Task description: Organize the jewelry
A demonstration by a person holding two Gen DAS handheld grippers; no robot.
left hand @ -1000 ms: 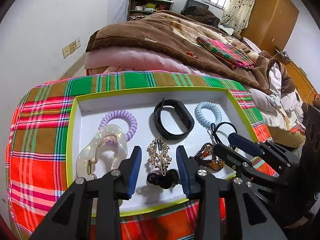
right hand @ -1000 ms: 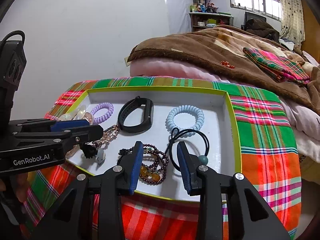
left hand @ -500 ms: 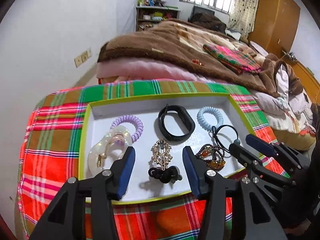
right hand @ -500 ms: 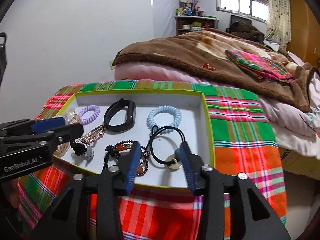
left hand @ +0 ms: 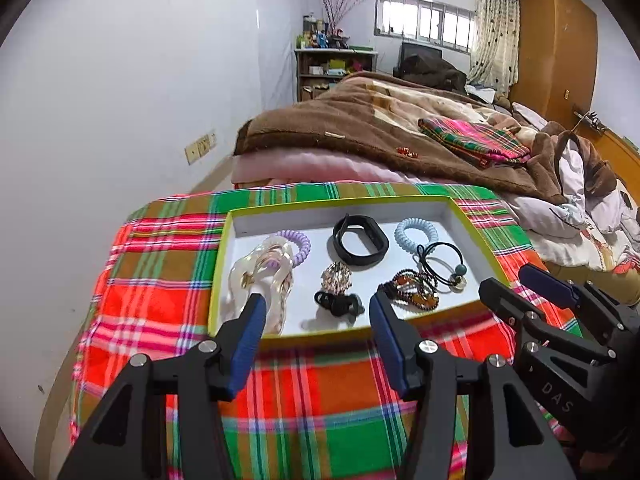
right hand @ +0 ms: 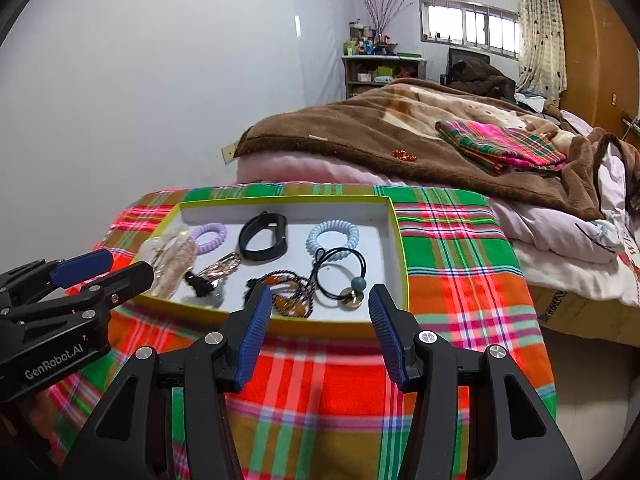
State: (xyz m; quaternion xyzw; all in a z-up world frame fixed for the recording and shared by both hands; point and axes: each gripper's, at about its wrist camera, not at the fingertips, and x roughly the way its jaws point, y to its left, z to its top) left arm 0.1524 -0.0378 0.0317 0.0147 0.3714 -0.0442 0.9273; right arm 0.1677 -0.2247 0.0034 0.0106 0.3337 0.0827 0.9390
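A white tray with a yellow-green rim point(left hand: 340, 201) point(right hand: 400, 240) sits on a plaid cloth. It holds a purple coil hair tie point(left hand: 298, 242), a black wristband point(left hand: 360, 240), a light-blue coil tie point(left hand: 416, 232), a pearly claw clip point(left hand: 260, 280), a gold hair clip point(left hand: 338, 276), a black clip point(left hand: 340, 304), a beaded bracelet point(left hand: 412, 290) and a black elastic with beads point(right hand: 340, 276). My left gripper point(left hand: 316, 312) is open and empty, in front of the tray's near rim. My right gripper point(right hand: 316, 306) is open and empty at the near rim.
The plaid cloth point(left hand: 160, 280) covers a small table. Behind it is a bed with a brown blanket point(left hand: 360, 132) and a folded plaid cloth point(left hand: 472, 140). A white wall point(left hand: 100, 120) stands at the left. A wooden wardrobe point(left hand: 556, 40) is at the far right.
Both grippers have drawn back and up from over the tray to its near edge. Both have opened wider. The items in the tray have not moved.
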